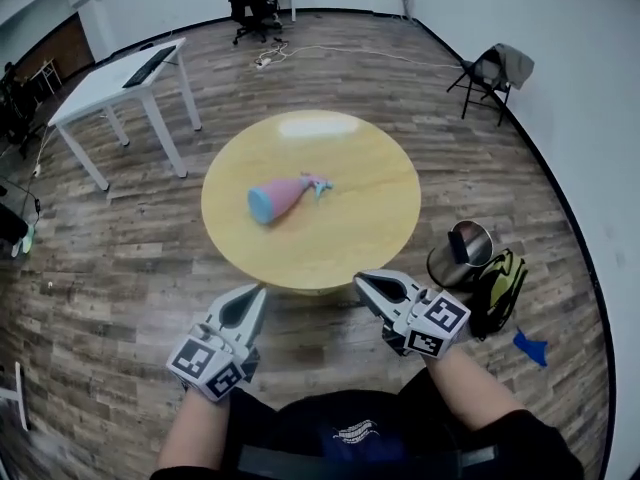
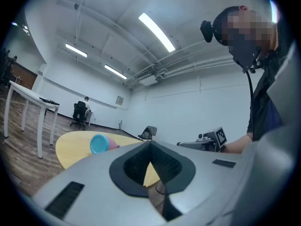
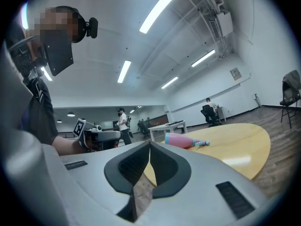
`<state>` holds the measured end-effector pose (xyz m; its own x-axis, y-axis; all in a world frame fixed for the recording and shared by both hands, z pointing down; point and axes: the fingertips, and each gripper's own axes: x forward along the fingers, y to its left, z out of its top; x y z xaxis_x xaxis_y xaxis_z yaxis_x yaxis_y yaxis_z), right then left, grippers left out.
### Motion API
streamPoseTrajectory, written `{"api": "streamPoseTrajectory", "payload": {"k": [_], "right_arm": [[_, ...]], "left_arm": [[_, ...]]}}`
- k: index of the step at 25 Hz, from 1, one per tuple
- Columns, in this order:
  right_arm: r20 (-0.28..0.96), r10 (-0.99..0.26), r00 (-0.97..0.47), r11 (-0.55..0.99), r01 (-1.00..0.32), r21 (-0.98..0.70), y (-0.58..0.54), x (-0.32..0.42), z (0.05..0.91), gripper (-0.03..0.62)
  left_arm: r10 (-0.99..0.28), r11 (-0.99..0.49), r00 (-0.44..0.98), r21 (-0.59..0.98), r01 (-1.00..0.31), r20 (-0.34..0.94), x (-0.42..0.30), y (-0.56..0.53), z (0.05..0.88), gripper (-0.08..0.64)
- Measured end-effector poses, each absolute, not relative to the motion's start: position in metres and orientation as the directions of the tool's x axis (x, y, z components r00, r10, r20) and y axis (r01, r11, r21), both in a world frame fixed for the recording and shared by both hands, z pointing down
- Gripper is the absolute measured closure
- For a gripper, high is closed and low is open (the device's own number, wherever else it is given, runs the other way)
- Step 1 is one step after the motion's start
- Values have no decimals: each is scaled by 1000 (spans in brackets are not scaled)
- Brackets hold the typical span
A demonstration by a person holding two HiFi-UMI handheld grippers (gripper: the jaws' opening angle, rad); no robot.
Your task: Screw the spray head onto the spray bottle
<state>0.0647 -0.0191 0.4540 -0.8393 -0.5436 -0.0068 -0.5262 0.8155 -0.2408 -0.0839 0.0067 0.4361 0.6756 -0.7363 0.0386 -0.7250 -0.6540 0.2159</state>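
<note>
- Broadly, the round yellow wooden table fills the middle of the head view. Both hand-held tools hang off its near edge, so everything the task needs lies ahead of them.
- Left gripper: its jaws are pressed together with nothing between them. It points level toward the table from the near-left.
- Right gripper: its jaw tips meet, or very nearly, and it is likewise empty. It points in from the near-right.
- Pink plastic spray bottle: it lies on its side near the table's centre, a little left of the midline. Its long axis runs diagonally, with the blue base toward the near-left and the narrow neck toward the far-right. The base faces the left gripper, which looks slightly nearer.
- Teal spray head: it sits right at the neck end, on the right gripper's side. Whether it is threaded on or merely touching cannot be told.
</note>
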Motion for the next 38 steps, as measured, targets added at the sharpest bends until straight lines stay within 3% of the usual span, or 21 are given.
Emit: {"api": "streamPoseTrajectory", "payload": {"k": [13,15,20,24,31,38], "right_arm": [[-61,-463,-884,884,-456,-98,-101,40,369,499],[-72,-461,-884,886,-456,-78,-118,35,361,493],[-78,-459,-885,887,-453,-84,-154,28,358,489],[-74,-454,-888,889,-447,-99,-180,20,361,488],[-58,-454,-889,886,-444,-134,-210,22,374,488],[-43,-468,-883,874,-456,-169,-225,38,390,488]], "left_arm": [[-793,-605,605,24,-796,72,-108,-81,396,538],[-807,-586,583,-11,-810,100,-121,-104,401,470],[-774,-614,593,-33,-789,220,-120,-161,434,151],[-742,-634,587,-52,-772,324,-109,-201,470,76],[-704,-651,570,-64,-756,424,-88,-248,505,57],[-733,-608,449,-195,-770,512,-74,-278,539,61]]}}
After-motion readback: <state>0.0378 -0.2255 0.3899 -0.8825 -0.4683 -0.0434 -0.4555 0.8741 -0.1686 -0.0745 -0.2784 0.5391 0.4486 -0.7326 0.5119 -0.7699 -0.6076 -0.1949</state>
